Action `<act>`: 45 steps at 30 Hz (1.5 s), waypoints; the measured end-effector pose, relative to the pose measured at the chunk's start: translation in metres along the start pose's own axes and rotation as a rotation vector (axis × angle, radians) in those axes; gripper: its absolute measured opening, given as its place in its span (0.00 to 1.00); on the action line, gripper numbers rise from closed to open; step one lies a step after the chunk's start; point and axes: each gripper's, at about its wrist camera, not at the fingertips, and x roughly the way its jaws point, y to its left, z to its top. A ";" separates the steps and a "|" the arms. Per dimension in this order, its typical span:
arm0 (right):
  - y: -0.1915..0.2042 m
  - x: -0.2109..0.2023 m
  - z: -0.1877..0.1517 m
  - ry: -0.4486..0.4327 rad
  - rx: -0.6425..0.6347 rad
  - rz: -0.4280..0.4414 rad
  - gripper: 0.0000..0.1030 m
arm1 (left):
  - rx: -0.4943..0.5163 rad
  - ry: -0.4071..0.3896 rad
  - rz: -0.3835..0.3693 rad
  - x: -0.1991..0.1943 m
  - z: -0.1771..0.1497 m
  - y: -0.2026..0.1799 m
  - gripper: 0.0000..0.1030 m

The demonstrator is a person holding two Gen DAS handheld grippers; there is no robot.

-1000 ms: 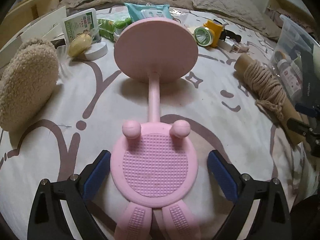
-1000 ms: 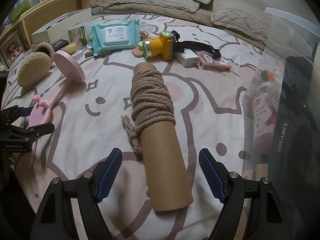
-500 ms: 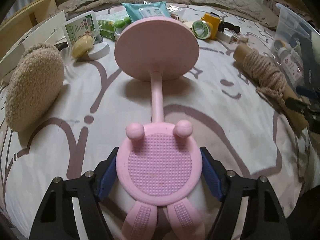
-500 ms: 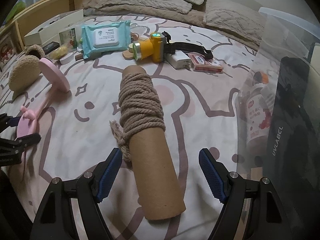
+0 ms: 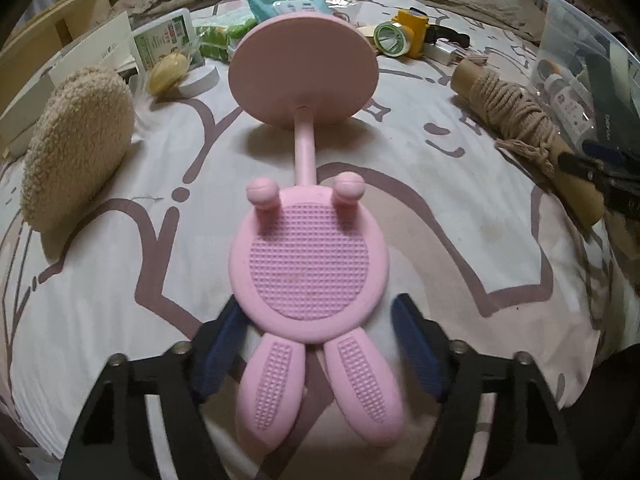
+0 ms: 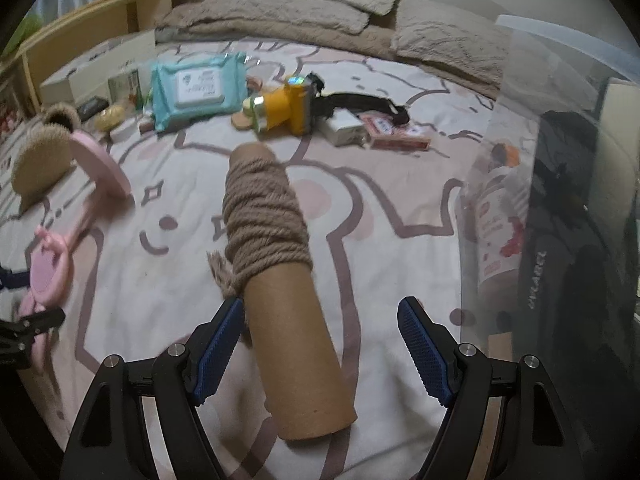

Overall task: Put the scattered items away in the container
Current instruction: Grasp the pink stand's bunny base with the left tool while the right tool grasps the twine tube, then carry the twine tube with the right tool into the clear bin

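Task status: early. Most items remain scattered on the bedsheet (image 5: 460,264); the clear container (image 6: 560,200) at 3 o'clock in the right wrist view already holds a bottle (image 6: 500,224) and some dark items.

Left gripper (image 5: 316,356): the jaws are closing around the pink bunny-shaped stand (image 5: 310,264), which lies on the sheet with its round base toward 12 o'clock. The left pad sits against the stand's rim; the right pad appears just clear of it. Grip is judged not yet complete.

Right gripper (image 6: 320,344): the jaws stand partly open, straddling the near end of the cardboard tube wound with rope (image 6: 280,248). The left pad is close to the tube; the right pad is well apart. Nothing is held.

Remaining at 12 o'clock: wipes pack (image 6: 196,88), yellow flashlight (image 6: 284,106), fluffy slipper (image 5: 76,144), small boxes.
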 end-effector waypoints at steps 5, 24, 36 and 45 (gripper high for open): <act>-0.003 -0.002 0.005 -0.029 0.023 0.024 0.77 | -0.009 0.001 -0.006 0.001 0.001 0.002 0.62; 0.039 0.056 0.026 0.063 -0.181 0.051 0.57 | -0.070 -0.126 -0.101 -0.011 0.014 0.008 0.59; 0.032 0.021 0.033 -0.051 -0.075 0.111 0.50 | -0.099 -0.264 -0.117 -0.036 0.015 0.014 0.59; 0.041 -0.013 0.030 -0.123 -0.042 0.173 0.50 | -0.083 -0.324 -0.117 -0.052 0.013 0.013 0.59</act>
